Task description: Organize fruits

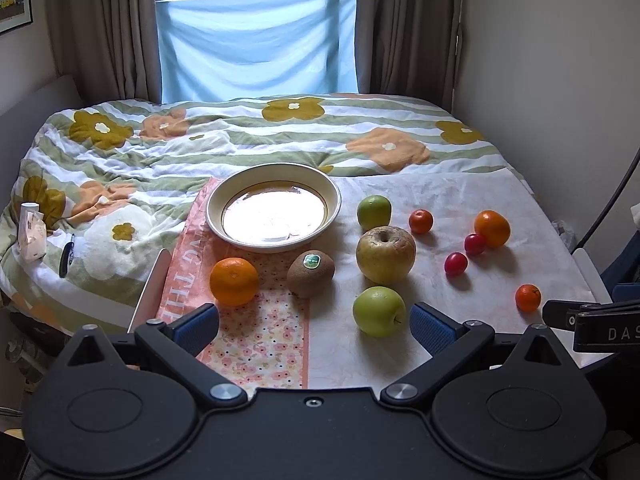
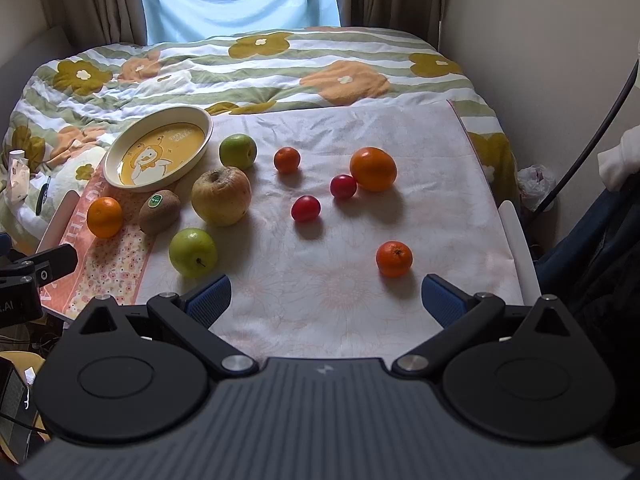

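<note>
Both my left gripper [image 1: 314,326] and right gripper [image 2: 326,296] hang over the bed's near edge, fingers spread wide, holding nothing. The plate [image 2: 120,152] sits toward the cloth's [image 2: 360,128] far left corner, bare, with apples, oranges, a kiwi [image 1: 311,273] and small red fruits scattered beside it.

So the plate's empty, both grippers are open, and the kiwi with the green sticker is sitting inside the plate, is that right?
Not quite. The kiwi lies outside the plate, on the cloth just in front of it, as the right wrist view shows. The rest holds: the plate is empty, and the left gripper and right gripper have their jaws open.
</note>
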{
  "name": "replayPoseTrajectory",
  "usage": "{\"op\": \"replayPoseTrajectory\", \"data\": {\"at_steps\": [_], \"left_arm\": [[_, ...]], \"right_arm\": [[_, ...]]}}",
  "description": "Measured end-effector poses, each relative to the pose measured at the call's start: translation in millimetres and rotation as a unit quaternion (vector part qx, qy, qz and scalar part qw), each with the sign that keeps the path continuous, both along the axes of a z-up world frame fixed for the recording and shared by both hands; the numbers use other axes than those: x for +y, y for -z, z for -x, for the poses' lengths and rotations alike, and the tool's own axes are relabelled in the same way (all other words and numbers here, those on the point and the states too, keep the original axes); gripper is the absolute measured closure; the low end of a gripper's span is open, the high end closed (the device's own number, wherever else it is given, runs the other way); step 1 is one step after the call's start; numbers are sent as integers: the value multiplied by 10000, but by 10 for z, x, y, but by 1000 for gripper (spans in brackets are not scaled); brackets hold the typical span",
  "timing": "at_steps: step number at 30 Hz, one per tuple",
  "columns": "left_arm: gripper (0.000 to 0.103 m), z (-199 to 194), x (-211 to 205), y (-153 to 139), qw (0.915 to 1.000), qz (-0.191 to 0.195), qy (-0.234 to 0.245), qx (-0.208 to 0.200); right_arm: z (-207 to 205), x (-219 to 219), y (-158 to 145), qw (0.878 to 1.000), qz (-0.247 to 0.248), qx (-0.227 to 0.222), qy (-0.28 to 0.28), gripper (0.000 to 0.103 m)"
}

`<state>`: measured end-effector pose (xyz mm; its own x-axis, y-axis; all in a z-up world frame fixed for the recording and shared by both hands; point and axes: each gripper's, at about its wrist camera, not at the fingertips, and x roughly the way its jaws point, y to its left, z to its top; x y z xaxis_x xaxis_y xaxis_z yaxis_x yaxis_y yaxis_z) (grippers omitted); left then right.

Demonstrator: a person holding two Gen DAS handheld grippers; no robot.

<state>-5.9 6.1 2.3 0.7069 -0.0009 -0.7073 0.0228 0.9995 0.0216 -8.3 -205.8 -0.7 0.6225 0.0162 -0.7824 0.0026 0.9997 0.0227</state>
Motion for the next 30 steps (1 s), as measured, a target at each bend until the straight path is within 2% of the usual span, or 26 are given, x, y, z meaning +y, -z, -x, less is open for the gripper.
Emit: {"op": "replayPoseTrajectory", "data": {"at_steps": [30], "left_arm": [[0, -61, 38, -17, 10000, 6, 39, -38]], "right_arm": [[11, 20, -18, 10000, 1, -27, 35, 0]]}}
